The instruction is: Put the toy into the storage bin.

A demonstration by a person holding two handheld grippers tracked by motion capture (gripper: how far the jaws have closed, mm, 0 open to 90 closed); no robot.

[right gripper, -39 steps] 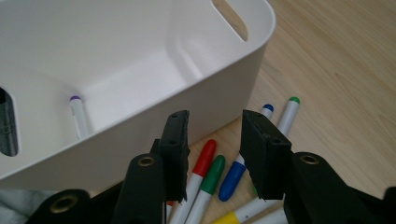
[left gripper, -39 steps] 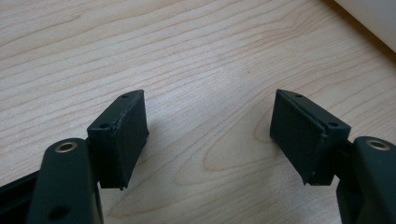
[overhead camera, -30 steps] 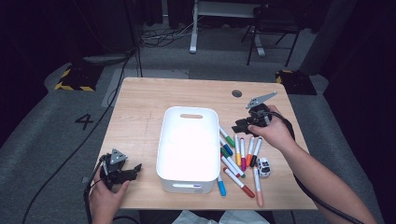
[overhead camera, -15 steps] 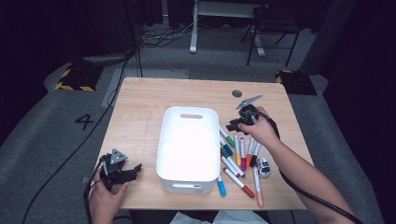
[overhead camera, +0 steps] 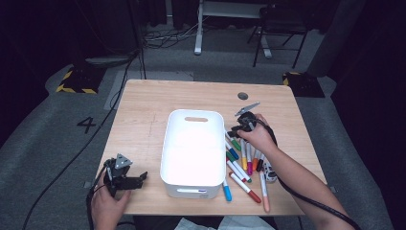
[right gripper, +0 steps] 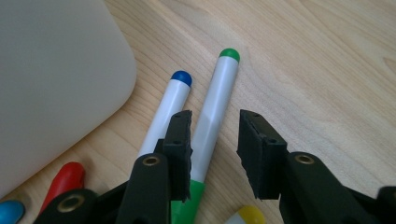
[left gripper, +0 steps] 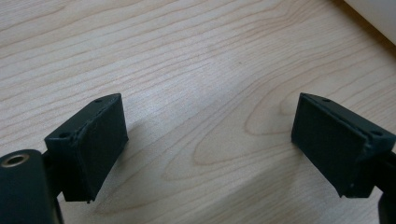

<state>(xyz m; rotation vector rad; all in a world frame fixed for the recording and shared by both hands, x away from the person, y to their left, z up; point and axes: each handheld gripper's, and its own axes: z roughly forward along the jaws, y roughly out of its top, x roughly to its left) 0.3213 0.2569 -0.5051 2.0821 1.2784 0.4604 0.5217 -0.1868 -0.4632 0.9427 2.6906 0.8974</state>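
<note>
Several coloured markers (overhead camera: 246, 163) lie on the wooden table just right of a white bin (overhead camera: 194, 148). My right gripper (overhead camera: 235, 130) is low over their far end. In the right gripper view its jaws (right gripper: 215, 149) straddle a green-capped marker (right gripper: 219, 98). The left pad is against the marker and a gap shows at the right pad, so the gripper is open. A blue-capped marker (right gripper: 170, 102) lies beside it, next to the bin (right gripper: 51, 70). My left gripper (overhead camera: 139, 181) rests near the front left corner. Its jaws (left gripper: 210, 149) have just been opening and stand wide over bare wood, with nothing between them.
A round dark grommet (overhead camera: 243, 96) sits in the table top at the back right. A small black-and-white object (overhead camera: 269, 172) lies among the markers. Red (right gripper: 65, 179) and yellow (right gripper: 250, 215) caps lie close under my right gripper. Chair and desk legs stand beyond the table.
My right hand has come down and moved left toward the bin, down to the markers. My left hand has stayed in place.
</note>
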